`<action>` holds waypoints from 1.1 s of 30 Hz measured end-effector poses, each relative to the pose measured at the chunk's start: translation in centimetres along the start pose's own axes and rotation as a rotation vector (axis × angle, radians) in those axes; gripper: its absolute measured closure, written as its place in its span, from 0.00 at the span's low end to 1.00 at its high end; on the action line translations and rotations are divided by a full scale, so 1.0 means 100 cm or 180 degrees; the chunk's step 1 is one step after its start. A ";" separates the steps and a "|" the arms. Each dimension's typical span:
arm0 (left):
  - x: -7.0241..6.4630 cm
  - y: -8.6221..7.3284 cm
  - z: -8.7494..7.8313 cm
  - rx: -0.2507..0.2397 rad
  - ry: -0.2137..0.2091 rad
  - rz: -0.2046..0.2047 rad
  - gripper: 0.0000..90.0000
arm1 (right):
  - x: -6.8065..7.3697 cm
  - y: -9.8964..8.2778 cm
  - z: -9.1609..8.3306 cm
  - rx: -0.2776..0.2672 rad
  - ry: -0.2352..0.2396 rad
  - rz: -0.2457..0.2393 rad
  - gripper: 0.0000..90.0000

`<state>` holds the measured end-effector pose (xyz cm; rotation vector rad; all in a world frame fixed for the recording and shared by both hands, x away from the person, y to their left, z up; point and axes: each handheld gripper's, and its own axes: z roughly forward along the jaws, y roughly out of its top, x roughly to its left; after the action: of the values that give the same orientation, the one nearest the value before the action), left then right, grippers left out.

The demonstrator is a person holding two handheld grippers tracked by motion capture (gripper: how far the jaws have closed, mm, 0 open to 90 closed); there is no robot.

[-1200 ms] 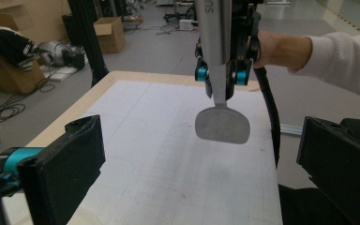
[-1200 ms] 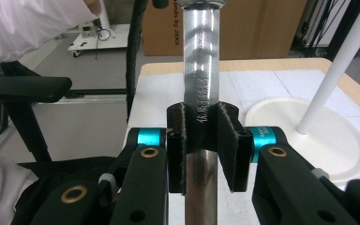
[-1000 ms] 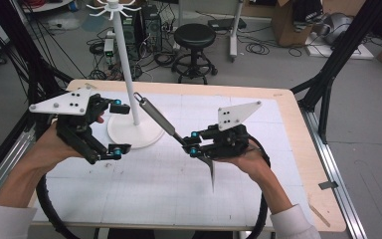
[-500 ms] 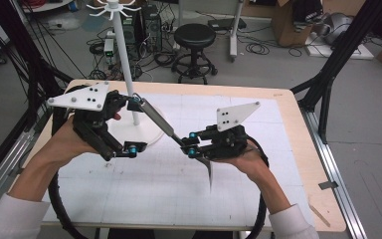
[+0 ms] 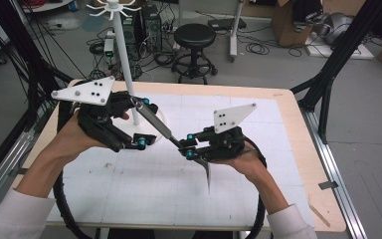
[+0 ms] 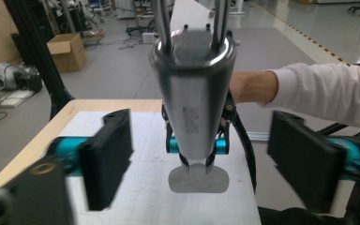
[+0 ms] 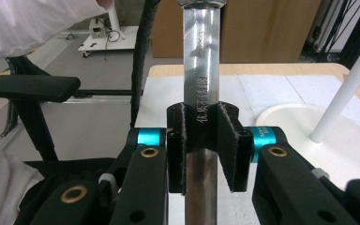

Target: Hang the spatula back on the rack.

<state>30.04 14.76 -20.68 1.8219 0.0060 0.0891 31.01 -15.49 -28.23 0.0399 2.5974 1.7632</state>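
Right tool [image 5: 191,145] clamped on the blade of a metal spatula [image 5: 154,122], held above the white table [image 5: 144,194] at mid-height. Spatula runs up-left; its handle end lies between the jaws of the left tool [image 5: 140,122], beside the white stand [image 5: 124,59]. Left jaws have just been closing; in the left gripper view the pads [image 6: 108,157] stand clear of the handle [image 6: 192,98], not yet gripping.
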 end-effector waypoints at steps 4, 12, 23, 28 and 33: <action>0.000 0.003 0.002 -0.0015 -0.0050 0.0011 0.37 | 0.000 0.000 0.000 0.0001 0.0003 -0.0001 0.83; 0.001 0.006 0.004 -0.0051 -0.0161 0.0020 0.53 | 0.001 0.000 0.000 -0.0018 0.0021 -0.0010 0.83; 0.003 0.008 0.003 -0.0065 -0.0182 -0.0006 0.69 | 0.002 0.000 0.000 -0.0023 0.0026 -0.0047 0.83; 0.004 0.008 0.003 -0.0065 -0.0164 0.0004 0.75 | 0.002 0.000 0.002 -0.0018 0.0036 -0.0073 0.83; 0.003 0.010 0.003 -0.0050 -0.0151 -0.0025 0.76 | 0.002 0.000 0.004 -0.0034 0.0040 -0.0086 0.83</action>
<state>30.35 14.26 -19.80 1.8076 -0.0211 0.0403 30.84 -15.13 -28.40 -0.0065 2.5841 1.7742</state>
